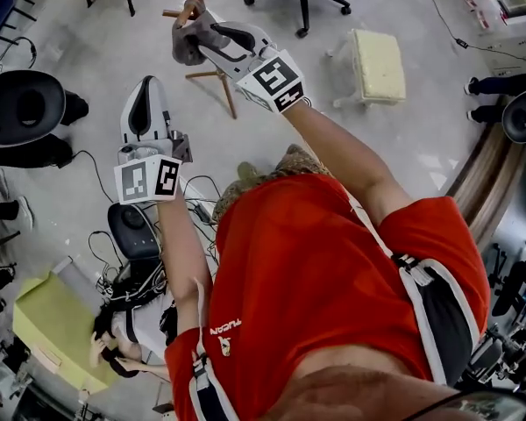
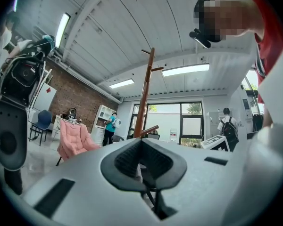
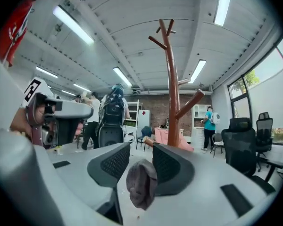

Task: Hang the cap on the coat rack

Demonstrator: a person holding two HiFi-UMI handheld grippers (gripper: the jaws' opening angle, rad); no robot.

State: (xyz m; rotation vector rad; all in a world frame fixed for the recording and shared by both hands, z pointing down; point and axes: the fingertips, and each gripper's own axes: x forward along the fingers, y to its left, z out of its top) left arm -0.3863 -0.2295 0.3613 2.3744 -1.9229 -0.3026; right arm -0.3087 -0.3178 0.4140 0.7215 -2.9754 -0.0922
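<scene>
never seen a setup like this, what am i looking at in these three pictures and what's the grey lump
There is no robot here. A person holds a two-jaw gripper in each hand. The head view looks down from a camera on the person's head, and the other two views come from cameras riding on the grippers. The right gripper has its jaws closed on a grey fabric cap, close to the brown wooden coat rack. The left gripper is empty, jaws together. A cream padded stool stands on the grey floor.
</scene>
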